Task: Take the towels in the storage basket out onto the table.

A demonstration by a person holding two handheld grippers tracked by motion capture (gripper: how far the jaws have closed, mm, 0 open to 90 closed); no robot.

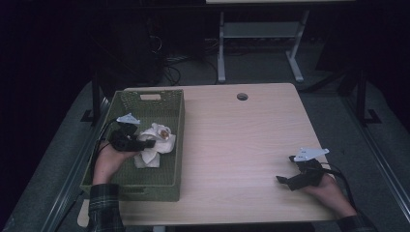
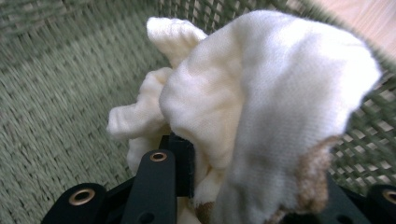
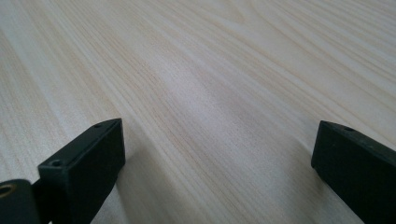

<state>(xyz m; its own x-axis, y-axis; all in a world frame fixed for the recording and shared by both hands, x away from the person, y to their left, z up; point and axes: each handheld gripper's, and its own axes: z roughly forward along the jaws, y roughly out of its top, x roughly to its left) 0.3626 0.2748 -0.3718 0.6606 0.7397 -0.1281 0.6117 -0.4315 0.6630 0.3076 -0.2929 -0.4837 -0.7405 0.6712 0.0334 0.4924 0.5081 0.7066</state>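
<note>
Hanging crumpled cloth [image 2: 261, 107] (no clear axis)

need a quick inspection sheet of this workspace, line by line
surface: pale wood table with a round hole at the back.
job's things: cream cloth with a brown patch, inside the green basket at the table's left.
clutter: nothing seen.
grippers: left gripper shut on the cloth in the basket; right gripper open over bare wood.
cables: black cable trails from the left gripper; more tangled on the floor behind.
surroundings: dark room, white desk frame behind.
</note>
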